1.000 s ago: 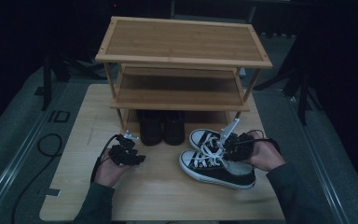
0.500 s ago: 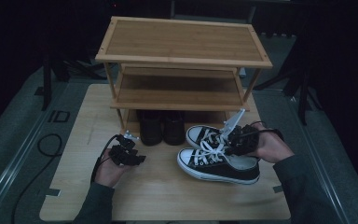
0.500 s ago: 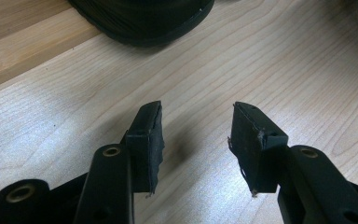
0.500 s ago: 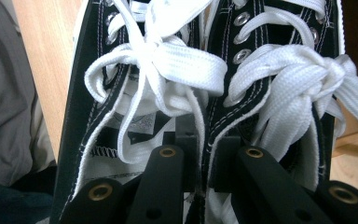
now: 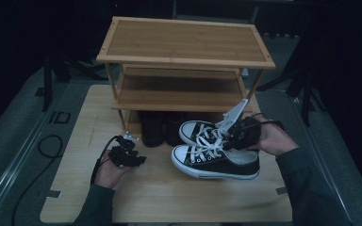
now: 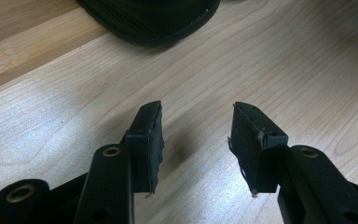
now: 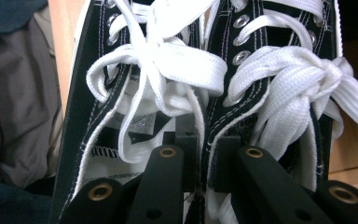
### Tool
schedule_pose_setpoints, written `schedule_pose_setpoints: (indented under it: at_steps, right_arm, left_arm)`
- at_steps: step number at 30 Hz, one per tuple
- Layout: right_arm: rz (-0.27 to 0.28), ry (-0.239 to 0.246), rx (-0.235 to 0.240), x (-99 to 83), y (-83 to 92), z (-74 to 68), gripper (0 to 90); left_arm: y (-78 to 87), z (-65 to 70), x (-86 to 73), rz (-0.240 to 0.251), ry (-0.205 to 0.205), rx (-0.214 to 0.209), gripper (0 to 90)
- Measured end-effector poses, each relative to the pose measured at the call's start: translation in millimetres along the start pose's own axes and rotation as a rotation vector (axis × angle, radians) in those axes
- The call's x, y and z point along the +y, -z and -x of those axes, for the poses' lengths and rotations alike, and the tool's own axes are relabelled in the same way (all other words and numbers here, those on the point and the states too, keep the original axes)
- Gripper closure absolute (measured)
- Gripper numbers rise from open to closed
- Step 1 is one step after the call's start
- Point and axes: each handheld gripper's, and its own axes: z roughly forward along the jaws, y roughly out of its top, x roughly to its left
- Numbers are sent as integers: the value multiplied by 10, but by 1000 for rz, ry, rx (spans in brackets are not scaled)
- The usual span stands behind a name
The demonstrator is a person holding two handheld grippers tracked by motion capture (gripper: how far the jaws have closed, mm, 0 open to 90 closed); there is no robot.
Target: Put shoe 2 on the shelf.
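A pair of black low-top sneakers with white laces and toe caps (image 5: 212, 162) is at the right of the wooden board, in front of the rack. My right gripper (image 5: 233, 136) comes in from the right and is shut on them. In the right gripper view its jaws (image 7: 205, 154) pinch the inner collars of both sneakers together, the left shoe (image 7: 135, 93) and the right shoe (image 7: 284, 74) side by side. Whether the soles clear the board I cannot tell. My left gripper (image 5: 134, 157) hovers low over the board at the left, open (image 6: 196, 135), with nothing between its pads.
A three-tier bamboo shoe rack (image 5: 184, 47) stands at the back of the light wooden board (image 5: 160, 197). A pair of black shoes (image 5: 162, 129) sits under its lowest shelf, one toe (image 6: 154, 18) just ahead of the left gripper. A black cable (image 5: 42, 146) lies on the floor at the left.
The right hand has risen a little and drawn toward the rack with the sneakers in its grip. The left hand and its gripper have stayed put.
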Motion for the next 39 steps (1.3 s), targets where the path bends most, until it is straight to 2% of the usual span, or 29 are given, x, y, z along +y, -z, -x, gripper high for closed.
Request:
schedule_pose_setpoints:
  at_steps: [6,11,13,17,20,24,35,39]
  right_arm:
    - [20,28,-4,116,93,12,849]
    - [71,51,2,188,215,11,849]
    - [93,62,-11,214,267,13,849]
    - [146,40,-24,236,377,81,849]
    - [167,10,-43,266,430,152,849]
    - [169,-25,-73,340,427,249,848]
    - [216,-174,-139,553,266,517,848]
    - [225,-218,-186,605,199,563,848]
  left_arm:
    - [-1,-10,-5,2,6,0,540]
    - [3,-8,-4,2,2,2,540]
    - [1,-5,-4,0,0,-1,540]
    - [9,-17,-4,2,5,-1,539]
    - [5,-20,-5,1,6,-2,539]
    - [-5,-12,-6,-2,4,-3,539]
    - [1,-25,-12,1,5,-8,539]
    - [13,-32,-16,6,12,-7,538]
